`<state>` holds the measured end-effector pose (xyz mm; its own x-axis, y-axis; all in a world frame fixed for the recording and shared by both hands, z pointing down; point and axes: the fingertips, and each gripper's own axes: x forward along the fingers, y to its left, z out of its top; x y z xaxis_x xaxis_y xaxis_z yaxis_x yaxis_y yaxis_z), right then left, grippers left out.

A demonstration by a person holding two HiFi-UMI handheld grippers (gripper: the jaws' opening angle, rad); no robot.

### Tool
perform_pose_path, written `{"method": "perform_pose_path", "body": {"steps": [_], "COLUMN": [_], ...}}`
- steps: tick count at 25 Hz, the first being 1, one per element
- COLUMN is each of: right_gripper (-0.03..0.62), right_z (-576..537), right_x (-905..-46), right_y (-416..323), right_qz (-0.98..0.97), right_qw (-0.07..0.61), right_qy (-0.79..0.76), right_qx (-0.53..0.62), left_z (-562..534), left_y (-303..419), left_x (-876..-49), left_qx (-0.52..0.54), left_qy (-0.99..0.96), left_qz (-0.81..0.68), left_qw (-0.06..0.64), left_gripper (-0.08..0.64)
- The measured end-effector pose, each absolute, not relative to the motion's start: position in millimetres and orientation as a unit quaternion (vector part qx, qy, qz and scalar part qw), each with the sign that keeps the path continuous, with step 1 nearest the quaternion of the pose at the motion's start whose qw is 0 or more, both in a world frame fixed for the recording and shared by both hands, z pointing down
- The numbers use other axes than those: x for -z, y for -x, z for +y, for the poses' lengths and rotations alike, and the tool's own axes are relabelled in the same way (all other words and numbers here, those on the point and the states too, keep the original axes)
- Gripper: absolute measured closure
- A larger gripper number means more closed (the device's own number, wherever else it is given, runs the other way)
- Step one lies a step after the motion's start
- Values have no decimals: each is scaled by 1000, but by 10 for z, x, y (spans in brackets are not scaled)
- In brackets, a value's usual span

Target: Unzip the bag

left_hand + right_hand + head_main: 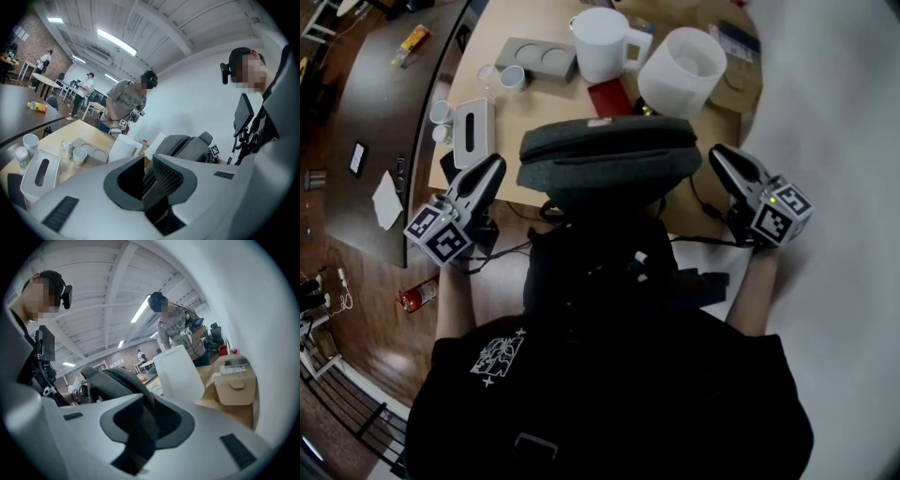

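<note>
The dark gray bag (609, 155) lies along the near edge of the wooden tabletop (530, 112), stretched crosswise between the 2 tools. The left hand-held gripper (494, 165) hangs just beside the bag's left end, tips pointing toward it, apart from the fabric. Its own view shows the jaws (150, 180) standing a little apart, with the ribbed pad (166, 176) bare and nothing caught between them; the bag (187, 147) rises beyond the tips, to their right. The right hand-held gripper (719, 154) sits just beside the bag's right end, also clear of it. In its own view the jaws (143, 423) stand wider apart and empty, with the bag (117, 380) bulging ahead of them and slightly to their left. Whether the zip is shut or parted I cannot tell from any view.

Beyond the bag from both tools stand a white jug (602, 42) and a white round tub (689, 67), with a red card (609, 97) between them, near the bag. Ahead of the left hand-held gripper lie a white tissue box (472, 127), a gray tray (536, 58) with 2 round hollows and a small cup (512, 78). To the right of the right hand-held gripper's tips sits a cardboard box (236, 383). Another person (125, 103) stands past the far side of the tabletop.
</note>
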<state>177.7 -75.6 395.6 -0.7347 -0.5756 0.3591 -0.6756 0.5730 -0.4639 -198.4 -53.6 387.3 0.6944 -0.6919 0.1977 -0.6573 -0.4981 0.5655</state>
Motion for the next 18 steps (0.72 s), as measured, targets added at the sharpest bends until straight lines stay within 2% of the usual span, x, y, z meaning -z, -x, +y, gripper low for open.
{"method": "perform_pose_path", "body": {"steps": [7,9,12,18], "right_gripper": [492,494,500,525], "right_z": [-936,-983,-1087,-1234], "right_x": [-3753,-3692,-3472,-3113], "right_y": [-1745,-1744,-1737,-1618], "right_qz": [-889,-889,-891,-900], "right_qw": [65,47,-1,-28], "right_qy": [-372,-381,-391,-386], "right_qx": [-259,-249,-233,-198], "left_z": [-808,-866,-927,-1014], "left_y": [1969,1949,1856,1633], "left_x": [-3524,-3454,-3257,-2890], "left_qx": [51,55,62,73], "left_qy": [-873,-879,-893,-908], "left_qz": [-397,-398,-392,-375], "left_qw": [278,258,213,169], "left_gripper": [505,509,564,561]}}
